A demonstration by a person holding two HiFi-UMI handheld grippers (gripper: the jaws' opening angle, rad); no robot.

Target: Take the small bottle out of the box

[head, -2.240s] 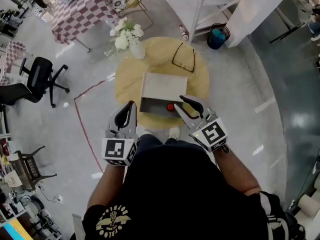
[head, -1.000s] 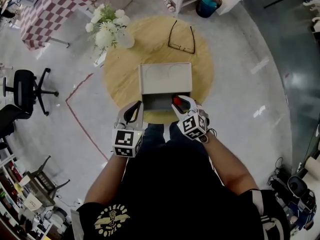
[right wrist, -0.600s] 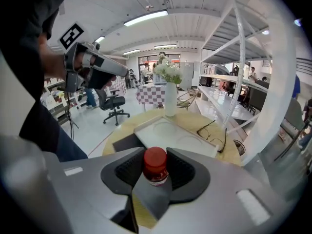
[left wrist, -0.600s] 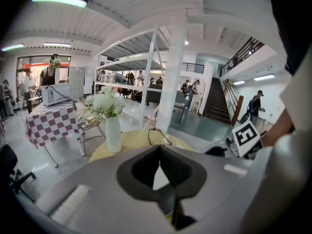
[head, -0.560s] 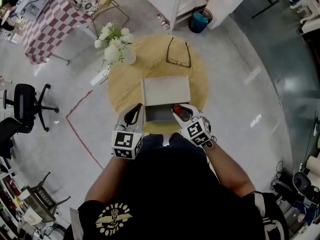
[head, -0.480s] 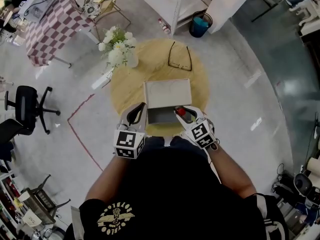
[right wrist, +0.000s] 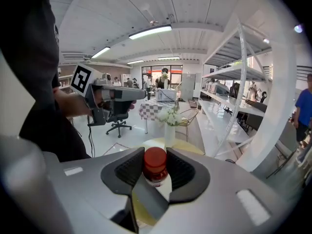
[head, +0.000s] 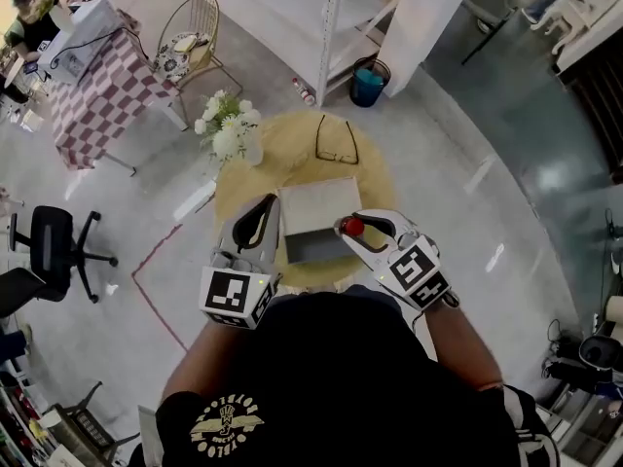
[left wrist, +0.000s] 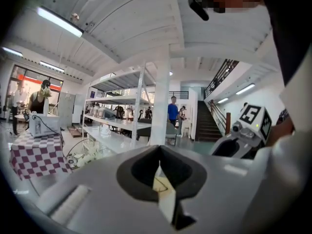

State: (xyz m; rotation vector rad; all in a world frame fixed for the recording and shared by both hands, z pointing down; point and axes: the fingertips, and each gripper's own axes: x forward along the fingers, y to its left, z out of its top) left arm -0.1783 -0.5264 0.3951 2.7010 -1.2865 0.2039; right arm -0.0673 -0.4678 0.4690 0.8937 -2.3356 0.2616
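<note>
Head view: right hand-held gripper (head: 348,231) grasps small bottle (head: 352,227) beside box (head: 316,202); left hand-held gripper (head: 259,207) clenched empty; vase (head: 254,153), glasses (head: 337,154) beyond.

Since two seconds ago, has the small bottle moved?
Yes. The small bottle, in the right gripper, went from inside the box to beyond its right edge.

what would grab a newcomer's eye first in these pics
The red-capped small bottle clamped in the right gripper stands out first; the head view shows it at the near right corner of the open grey box. Next comes the round yellow table under the box, with white flowers at its far left edge.
</note>
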